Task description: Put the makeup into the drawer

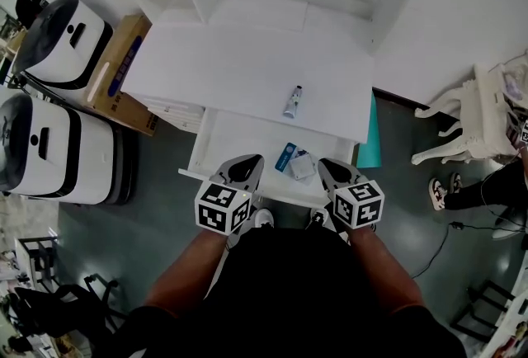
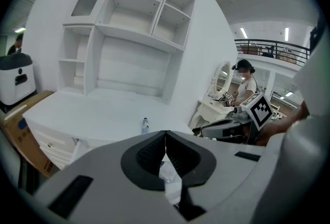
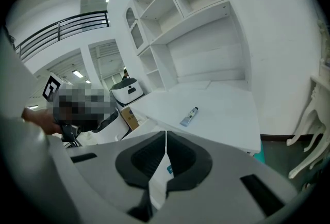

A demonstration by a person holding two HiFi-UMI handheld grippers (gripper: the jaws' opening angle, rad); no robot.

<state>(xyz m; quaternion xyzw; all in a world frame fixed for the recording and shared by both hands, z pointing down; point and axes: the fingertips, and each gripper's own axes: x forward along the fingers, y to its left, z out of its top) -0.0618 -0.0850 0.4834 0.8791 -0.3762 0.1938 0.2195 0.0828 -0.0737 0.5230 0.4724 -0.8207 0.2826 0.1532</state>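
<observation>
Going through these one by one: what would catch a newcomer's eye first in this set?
The left gripper and right gripper, each with its marker cube, fill the foreground. Both are shut and empty, at the front of the open drawer. Small packets lie in the drawer between them, and a lone tube lies on the white desk beyond.
</observation>
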